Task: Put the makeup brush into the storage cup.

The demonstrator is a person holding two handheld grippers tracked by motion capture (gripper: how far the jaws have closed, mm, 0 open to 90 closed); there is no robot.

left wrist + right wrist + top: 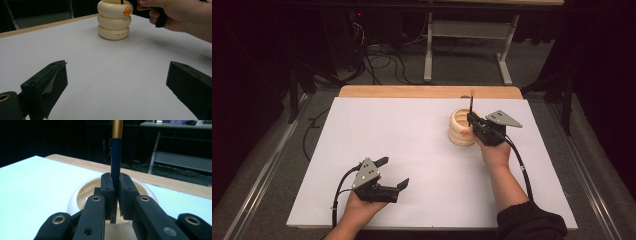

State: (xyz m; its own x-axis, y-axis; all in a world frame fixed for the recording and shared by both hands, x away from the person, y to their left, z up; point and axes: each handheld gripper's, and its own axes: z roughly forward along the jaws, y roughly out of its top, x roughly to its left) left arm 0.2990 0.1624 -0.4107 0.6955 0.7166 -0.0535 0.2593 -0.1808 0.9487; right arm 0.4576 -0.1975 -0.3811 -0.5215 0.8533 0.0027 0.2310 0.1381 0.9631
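Pencil (115,165) upright over the ringed cream holder (460,129)
Your right gripper (115,195) pinches its shaft; it's light, stiff, slippery, so grip mid-shaft. Your left gripper (391,172) rests open nearby.

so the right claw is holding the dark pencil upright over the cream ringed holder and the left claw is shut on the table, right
Not quite: the left claw is open, not shut. The left gripper view shows its jaws standing wide apart over the white table with nothing between them. The rest holds: the right claw grips the dark pencil upright over the cream ringed holder.
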